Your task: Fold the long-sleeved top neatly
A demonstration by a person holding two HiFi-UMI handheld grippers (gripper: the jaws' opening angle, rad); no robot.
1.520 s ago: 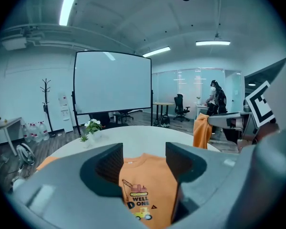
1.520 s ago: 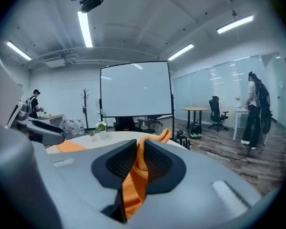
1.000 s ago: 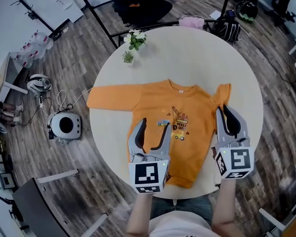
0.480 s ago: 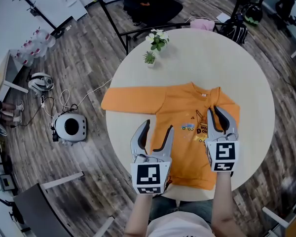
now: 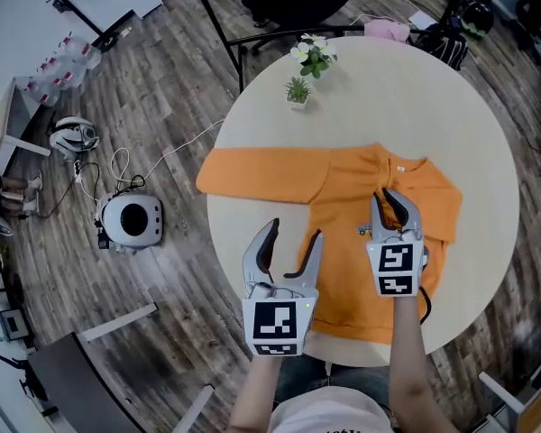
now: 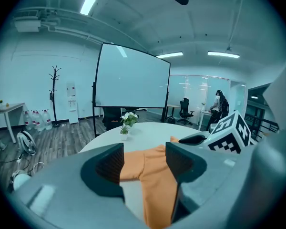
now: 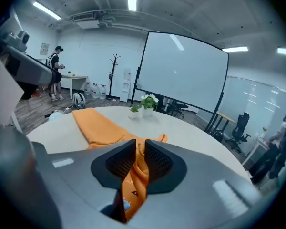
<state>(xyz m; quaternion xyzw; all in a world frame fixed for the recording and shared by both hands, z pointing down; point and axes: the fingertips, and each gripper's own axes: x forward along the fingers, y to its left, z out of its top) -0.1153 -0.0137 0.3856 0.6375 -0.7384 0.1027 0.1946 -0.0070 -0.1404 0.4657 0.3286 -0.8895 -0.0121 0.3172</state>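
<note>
Item 1: my right gripper (image 5: pixel 392 207) (image 7: pixel 139 151). Its jaws stand narrow and are closed on a fold of orange cloth. In the right gripper view the cloth runs up between the two ribbed pads and out past their tips. In the head view this gripper sits over the chest of the garment, just below the neckline (image 5: pixel 401 165).

Item 2: my left gripper (image 5: pixel 294 233) (image 6: pixel 143 161). Its jaws stand wide apart and hold nothing. It hangs above the near left part of the table, over the garment's left side. In the left gripper view, orange cloth and bare tabletop lie below the gap, apart from the pads.

Item 3: long-sleeved top (image 5: pixel 343 251) (image 6: pixel 155 180) (image 7: pixel 97 125). It is orange and lies on the near half of the table with its hem toward me. Its left sleeve (image 5: pixel 261 174) lies flat, stretched straight out toward the table's left rim. The right side is drawn in over the body, and my right gripper grips it there.

Item 4: round table (image 5: pixel 388 106), pale.

Item 5: small potted plant (image 5: pixel 297 91) and a pot of white flowers (image 5: pixel 314 57), side by side at the far left rim, well apart from the top.

Item 6: round white appliance (image 5: pixel 131 221), on the wooden floor left of the table.
</note>
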